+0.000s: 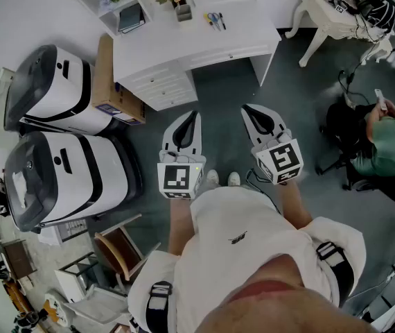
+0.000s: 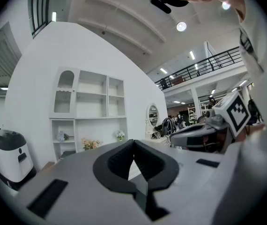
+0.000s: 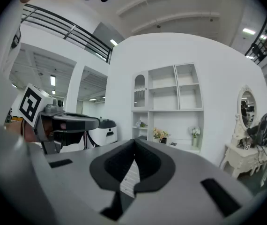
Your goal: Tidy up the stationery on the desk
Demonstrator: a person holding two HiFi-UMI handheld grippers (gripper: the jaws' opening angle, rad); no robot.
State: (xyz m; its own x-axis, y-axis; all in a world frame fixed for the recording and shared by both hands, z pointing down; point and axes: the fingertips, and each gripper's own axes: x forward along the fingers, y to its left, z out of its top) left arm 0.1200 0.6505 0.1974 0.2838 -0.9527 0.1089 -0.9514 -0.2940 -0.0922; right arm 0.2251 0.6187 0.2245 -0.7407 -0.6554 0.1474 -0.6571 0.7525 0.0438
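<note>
White surface [image 1: 204, 40] stands at the far wall. Stationery [image 1: 215, 21] (pens, scissors) lies on top of the surface beside a flower pot [image 1: 178, 5] and can be made out in the head view alone. Left gripper [image 1: 195, 115] and right gripper [image 1: 247, 109] are held short of the surface, fingers clenched on nothing. Oval mirror [image 3: 247, 108], right of the surface, shows in the gripper views only.

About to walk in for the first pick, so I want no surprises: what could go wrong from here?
Both the left tongs and right tongs are shut and empty; unless opened before arrival they may shove the pens and scissors across the desk. The flower holder stands just beside those, so a wide reach could tip it. A cardboard box stands against the desk's end, a possible snag on approach.
</note>
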